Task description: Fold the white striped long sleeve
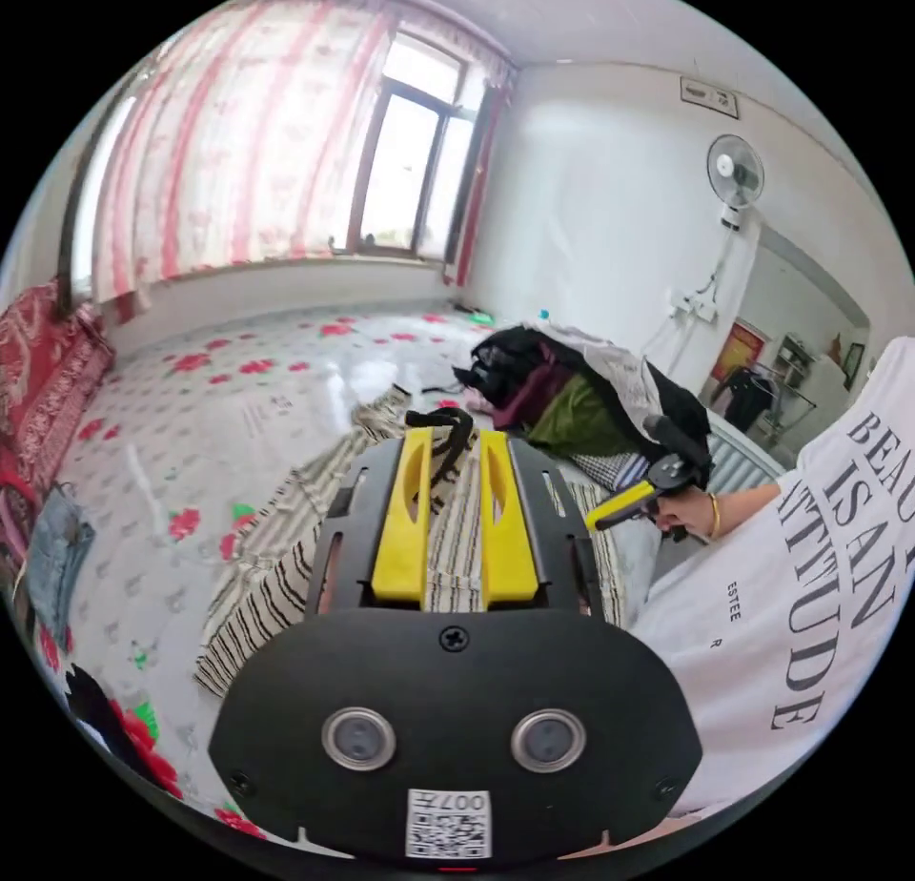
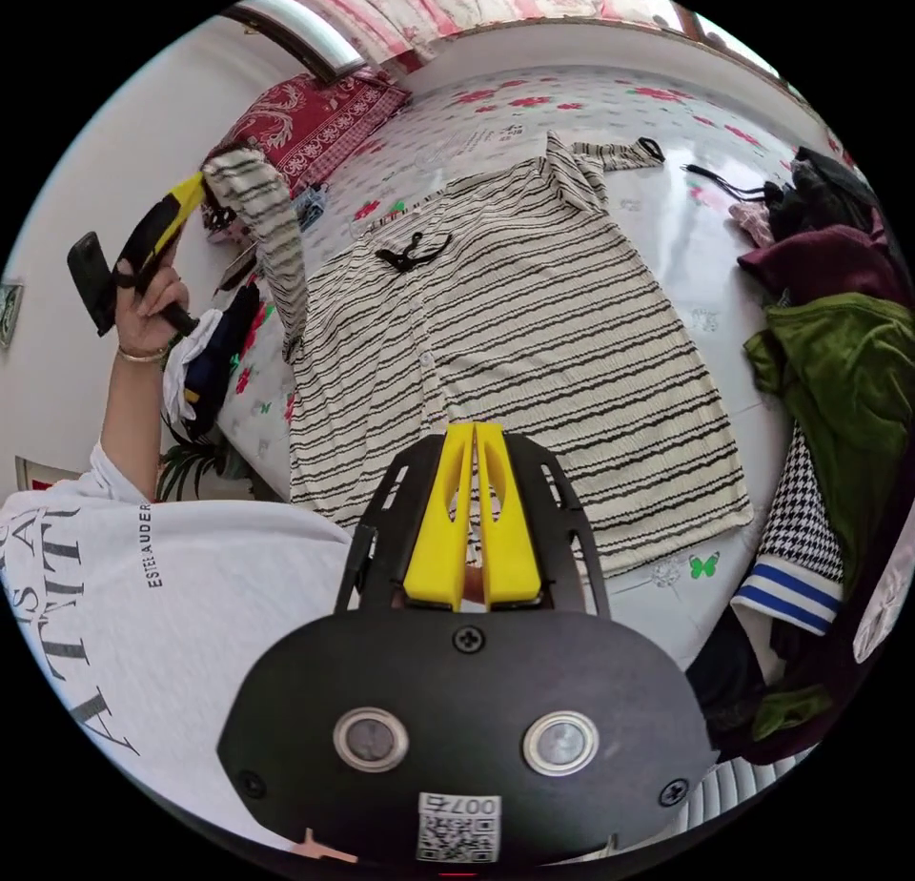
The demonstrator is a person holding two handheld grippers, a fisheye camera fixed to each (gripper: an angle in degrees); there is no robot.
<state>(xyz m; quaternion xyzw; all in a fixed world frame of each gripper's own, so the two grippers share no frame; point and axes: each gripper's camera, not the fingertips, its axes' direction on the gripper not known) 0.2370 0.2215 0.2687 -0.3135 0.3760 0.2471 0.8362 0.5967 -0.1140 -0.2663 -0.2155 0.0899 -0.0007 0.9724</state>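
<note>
Your white striped long sleeve shirt (image 2: 534, 347) lies spread flat on the floral surface, one sleeve (image 2: 267, 233) lifted at its left.

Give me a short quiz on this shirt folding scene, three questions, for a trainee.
1. True or false: the striped shirt is bunched into a ball.
2. Which tool lifts the shirt's sleeve? A: left gripper. B: right gripper.
3. Fill in: the right gripper's jaws hold ____.
Key: 1 false, it lies spread flat. 2 A. 3 nothing.
</note>
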